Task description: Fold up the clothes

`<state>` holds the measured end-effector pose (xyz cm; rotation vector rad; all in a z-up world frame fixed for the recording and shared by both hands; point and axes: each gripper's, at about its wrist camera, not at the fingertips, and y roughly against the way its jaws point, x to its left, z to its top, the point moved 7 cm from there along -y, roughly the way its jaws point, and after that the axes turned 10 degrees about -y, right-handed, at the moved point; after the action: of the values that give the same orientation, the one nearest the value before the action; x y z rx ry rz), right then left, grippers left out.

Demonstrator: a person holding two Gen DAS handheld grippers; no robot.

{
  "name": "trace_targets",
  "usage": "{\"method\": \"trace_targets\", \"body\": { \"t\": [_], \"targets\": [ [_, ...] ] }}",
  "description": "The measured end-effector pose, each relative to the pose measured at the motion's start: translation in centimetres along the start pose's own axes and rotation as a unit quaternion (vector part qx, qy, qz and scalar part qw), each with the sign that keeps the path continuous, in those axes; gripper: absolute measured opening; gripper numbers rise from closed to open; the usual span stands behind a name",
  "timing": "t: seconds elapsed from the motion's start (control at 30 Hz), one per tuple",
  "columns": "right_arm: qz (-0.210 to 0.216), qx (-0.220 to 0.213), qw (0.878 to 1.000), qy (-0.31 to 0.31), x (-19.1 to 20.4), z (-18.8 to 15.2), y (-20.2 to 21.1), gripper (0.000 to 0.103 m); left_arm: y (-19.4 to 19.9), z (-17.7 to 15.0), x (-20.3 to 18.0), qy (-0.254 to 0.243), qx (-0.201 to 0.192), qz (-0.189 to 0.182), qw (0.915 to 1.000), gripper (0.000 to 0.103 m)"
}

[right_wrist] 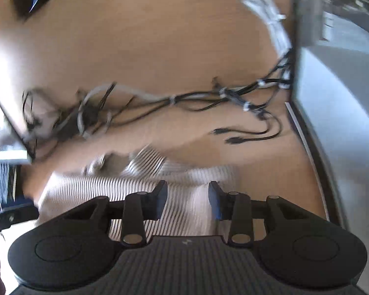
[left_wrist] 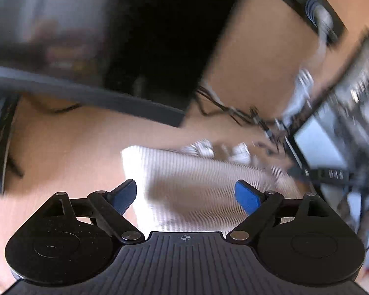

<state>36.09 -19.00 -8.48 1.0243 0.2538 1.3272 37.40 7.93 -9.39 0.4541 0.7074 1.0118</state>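
Note:
A white garment with thin dark stripes lies on the wooden table, folded into a rough rectangle. My left gripper is open above its near part, blue pads apart and empty. In the right wrist view the same striped garment lies under my right gripper, which is open with a narrower gap and holds nothing. Both views are motion-blurred.
A bundle of black and grey cables runs across the table beyond the garment. A dark monitor stands at the back left. A laptop or screen sits to the right. A grey wall or panel borders the table's right edge.

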Motion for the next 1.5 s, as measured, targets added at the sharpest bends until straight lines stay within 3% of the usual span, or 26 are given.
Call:
{"method": "trace_targets", "body": {
  "t": [0.1, 0.2, 0.37, 0.5, 0.63, 0.7, 0.77, 0.83, 0.87, 1.0, 1.17, 1.37, 1.5],
  "targets": [
    [-0.003, 0.012, 0.999, -0.046, -1.3, 0.3, -0.9, 0.036, -1.0, -0.1, 1.6, 0.033, 0.014, 0.020, 0.9992, 0.089],
    [-0.001, 0.028, 0.996, -0.089, -2.7, 0.1, -2.2, 0.037, -2.2, -0.3, 2.1, 0.038, 0.033, 0.015, 0.9986, 0.089],
    [0.018, 0.040, 0.990, -0.137, -3.6, -0.2, -4.0, 0.053, -3.9, -0.1, 1.9, 0.027, 0.038, 0.004, 0.9989, 0.090],
    [0.040, 0.048, 0.992, -0.113, -1.6, 0.1, -5.2, 0.072, -5.0, 0.5, 1.6, 0.011, 0.028, -0.007, 0.9995, 0.092],
    [0.050, 0.053, 0.996, -0.048, 1.2, -0.1, -6.4, 0.072, -5.6, 0.8, 1.2, -0.009, 0.017, 0.007, 0.9998, 0.093],
    [0.058, 0.059, 0.996, -0.015, 2.4, -0.3, -6.9, 0.066, -5.7, 0.8, 1.0, -0.023, 0.009, 0.027, 0.9993, 0.084],
    [0.061, 0.066, 0.996, 0.014, 3.3, -0.4, -7.2, 0.056, -5.6, 0.6, 1.0, -0.043, 0.005, 0.055, 0.9975, 0.054],
    [0.060, 0.074, 0.995, 0.034, 3.8, -0.6, -7.2, 0.043, -5.0, 0.5, 1.2, -0.048, 0.005, 0.064, 0.9968, 0.034],
    [0.060, 0.074, 0.995, 0.038, 3.9, -0.6, -7.0, 0.036, -4.4, 0.6, 1.3, -0.043, 0.002, 0.060, 0.9973, 0.029],
    [0.077, 0.046, 0.994, 0.054, 4.7, -0.2, -4.0, 0.026, -1.1, 1.2, 0.6, -0.051, -0.017, 0.040, 0.9978, 0.026],
    [0.089, 0.000, 0.988, 0.129, 7.3, -1.1, 3.3, 0.023, 5.7, 1.0, -2.0, -0.116, -0.041, 0.000, 0.9924, 0.024],
    [0.047, -0.036, 0.965, 0.257, 7.5, -7.1, 11.8, 0.022, 12.7, -4.3, -2.0, -0.210, -0.022, -0.023, 0.9772, 0.025],
    [-0.009, -0.009, 0.942, 0.336, 6.2, -14.3, 13.4, 0.021, 14.9, -10.1, -1.0, -0.234, 0.021, -0.043, 0.9711, 0.027]
  ]
}}
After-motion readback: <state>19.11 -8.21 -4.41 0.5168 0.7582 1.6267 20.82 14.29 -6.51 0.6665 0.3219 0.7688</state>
